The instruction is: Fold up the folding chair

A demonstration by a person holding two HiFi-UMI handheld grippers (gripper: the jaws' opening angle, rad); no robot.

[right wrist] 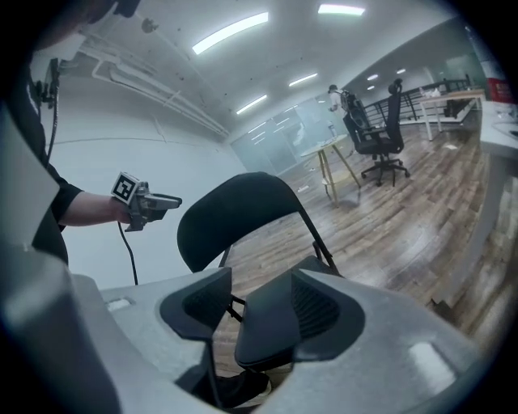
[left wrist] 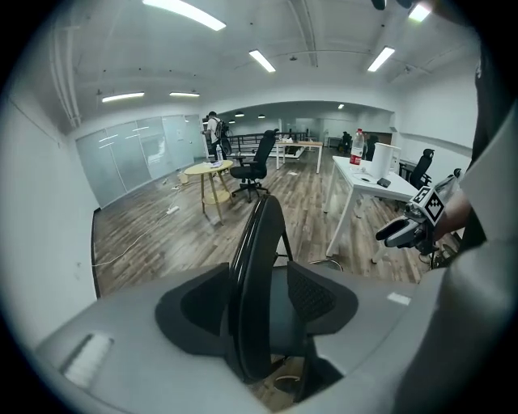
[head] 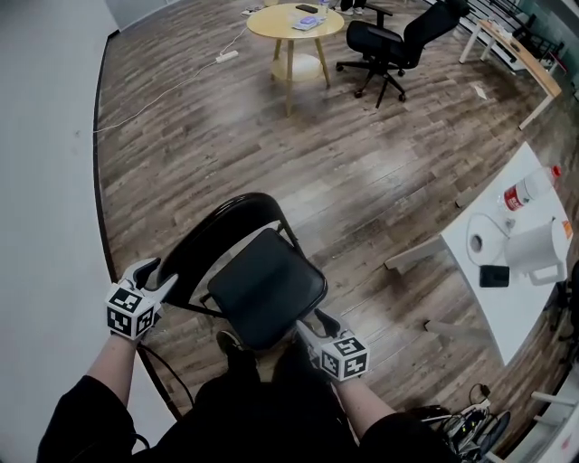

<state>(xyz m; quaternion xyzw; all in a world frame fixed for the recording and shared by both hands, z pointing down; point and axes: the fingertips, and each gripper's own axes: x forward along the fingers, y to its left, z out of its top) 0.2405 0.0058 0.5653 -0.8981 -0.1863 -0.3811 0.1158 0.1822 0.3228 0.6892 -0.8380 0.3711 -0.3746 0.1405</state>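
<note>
Though the folding chair (head: 262,280) is the thing being worked, most of the head view is wood floor (head: 362,172), w/ a white wall (head: 45,181) close on the chair's left. A white table (head: 507,307) stands well apart to the chair's right. The chair itself is black w/ a metal frame and stands on the floor right in front of the person's legs; its curved backrest (head: 222,226) is toward the wall and its seat (head: 267,288) nearer the person. Far beyond the chair are a black office chair (head: 398,41) and, just beside that, a round wooden table (head: 294,23). The left gripper (head: 156,271) is at the backrest's rim on the wall side. Its own view shows the jaws well apart w/ the backrest edge-on btwn them and a gap on one side, so nothing is clamped. The right gripper (head: 312,324) is at the seat's near corner. Its jaws are apart too, w/ the seat's edge btwn them, close by one pad and clear of the other; no firm hold that I can see. On the table right of the chair are a white jug-like appliance (head: 538,249), a paper roll (head: 479,242), a plastic bottle w/ red label (head: 525,192) and a small black device (head: 494,276).
</note>
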